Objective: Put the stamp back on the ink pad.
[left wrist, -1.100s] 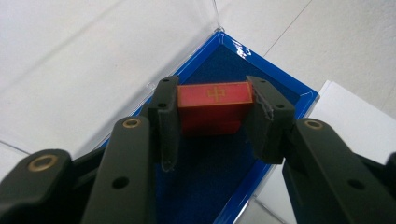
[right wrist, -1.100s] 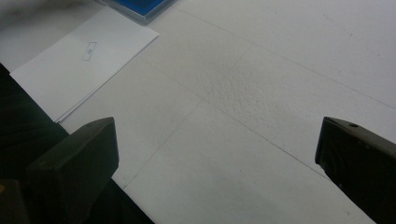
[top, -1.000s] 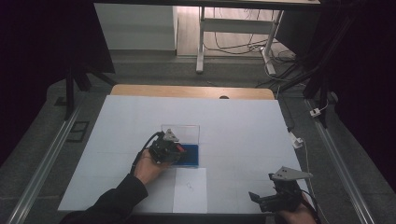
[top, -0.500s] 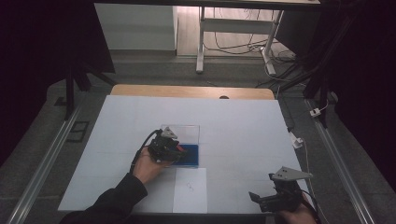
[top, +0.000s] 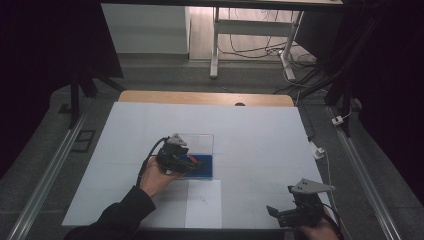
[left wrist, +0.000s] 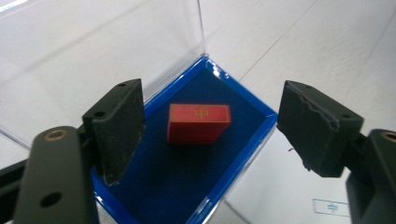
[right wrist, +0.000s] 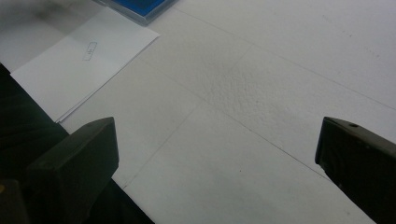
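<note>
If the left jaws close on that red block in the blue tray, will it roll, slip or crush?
The red block has flat faces and square edges, so it probably won't roll. It looks rigid, so crushing seems unlikely. Its faces look smooth, so it might slip a little. It rests on the blue tray floor.

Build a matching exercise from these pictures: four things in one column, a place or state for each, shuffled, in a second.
Things:
1. small red rectangular block
2. blue-lined tray with clear walls
3. white paper sheet
4. right tool

Places or states:
A. open, over bare white table near the person's edge
B. lying flat on the table on the near side of the tray
C. lying inside on blue lining
D. under the open left tool

Pairs: 1-C, 2-D, 3-B, 4-A
</note>
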Available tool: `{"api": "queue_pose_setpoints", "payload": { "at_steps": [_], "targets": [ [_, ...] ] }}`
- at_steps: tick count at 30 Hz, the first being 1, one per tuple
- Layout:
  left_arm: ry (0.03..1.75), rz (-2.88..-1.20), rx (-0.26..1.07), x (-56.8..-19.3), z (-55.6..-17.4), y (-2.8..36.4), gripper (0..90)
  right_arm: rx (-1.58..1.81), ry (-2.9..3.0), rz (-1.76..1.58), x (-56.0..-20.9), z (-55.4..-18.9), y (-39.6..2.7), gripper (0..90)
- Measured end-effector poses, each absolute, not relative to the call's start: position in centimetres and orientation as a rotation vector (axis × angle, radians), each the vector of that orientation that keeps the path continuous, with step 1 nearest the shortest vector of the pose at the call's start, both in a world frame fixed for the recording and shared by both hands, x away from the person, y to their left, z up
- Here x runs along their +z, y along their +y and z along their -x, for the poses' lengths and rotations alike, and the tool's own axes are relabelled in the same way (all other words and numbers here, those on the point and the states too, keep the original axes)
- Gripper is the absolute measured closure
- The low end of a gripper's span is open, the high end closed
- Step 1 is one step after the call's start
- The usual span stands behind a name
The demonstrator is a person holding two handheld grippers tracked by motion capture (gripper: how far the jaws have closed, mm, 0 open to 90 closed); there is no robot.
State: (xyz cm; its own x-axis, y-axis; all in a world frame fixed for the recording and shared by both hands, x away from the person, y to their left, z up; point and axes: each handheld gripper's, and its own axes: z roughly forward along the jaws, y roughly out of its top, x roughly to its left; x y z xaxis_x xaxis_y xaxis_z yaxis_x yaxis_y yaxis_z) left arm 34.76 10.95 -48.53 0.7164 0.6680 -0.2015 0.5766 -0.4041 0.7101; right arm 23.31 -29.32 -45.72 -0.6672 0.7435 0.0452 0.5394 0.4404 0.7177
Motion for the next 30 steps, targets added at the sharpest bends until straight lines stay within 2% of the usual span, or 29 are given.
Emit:
{"api": "queue_pose_setpoints", "payload": {
  "at_steps": [13, 18, 30],
  "targets": [
    [0.933, -2.083, 0.074, -47.7, -34.2, 11.7, 4.5, 1.054, 2.418, -1.107, -45.7, -23.3, -29.3, 0.0],
    [0.919, -2.080, 0.090, -47.2, -33.7, 12.2, 0.3, 1.053, 2.418, -1.107, -45.7, -23.3, -29.3, 0.0],
    [0.918, -2.096, 0.155, -46.6, -32.0, 13.0, 0.0, 1.052, 2.418, -1.110, -45.7, -23.3, -29.3, 0.0]
  ]
}}
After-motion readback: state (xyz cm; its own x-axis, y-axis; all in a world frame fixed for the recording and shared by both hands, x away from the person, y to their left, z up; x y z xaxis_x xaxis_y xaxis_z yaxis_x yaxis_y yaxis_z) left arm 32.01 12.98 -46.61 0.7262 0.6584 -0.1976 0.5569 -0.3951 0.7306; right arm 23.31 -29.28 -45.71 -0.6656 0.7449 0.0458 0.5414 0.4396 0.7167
